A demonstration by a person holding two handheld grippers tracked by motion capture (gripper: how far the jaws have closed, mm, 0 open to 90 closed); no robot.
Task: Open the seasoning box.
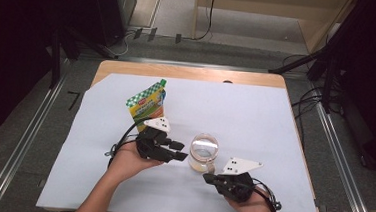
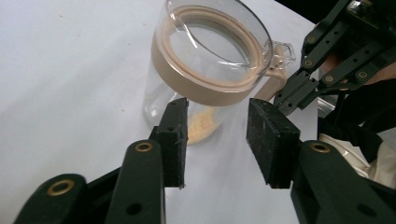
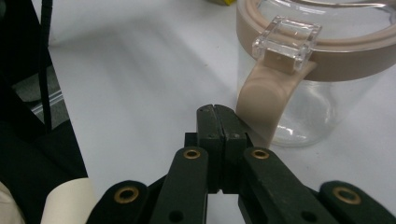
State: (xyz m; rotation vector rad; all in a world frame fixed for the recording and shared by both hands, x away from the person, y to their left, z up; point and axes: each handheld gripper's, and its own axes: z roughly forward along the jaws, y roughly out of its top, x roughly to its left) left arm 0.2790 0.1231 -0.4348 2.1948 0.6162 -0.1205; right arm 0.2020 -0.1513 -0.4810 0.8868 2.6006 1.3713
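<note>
A clear glass jar [image 1: 204,152] with a beige rim and beige handle stands on the white sheet near the table's middle. A little beige powder [image 2: 203,126] lies at its bottom. My left gripper [image 1: 183,151] is open just left of the jar; in the left gripper view its jaws [image 2: 218,105] point at the jar [image 2: 205,70] with nothing between them. My right gripper [image 1: 206,177] sits at the jar's near side. It [image 3: 215,112] is shut on nothing, its tip right beside the beige handle [image 3: 261,102].
A green and yellow pouch [image 1: 147,105] stands upright behind my left hand. The white sheet [image 1: 255,115] covers most of the wooden table [image 1: 188,73]. Cables trail from both grippers toward the front edge.
</note>
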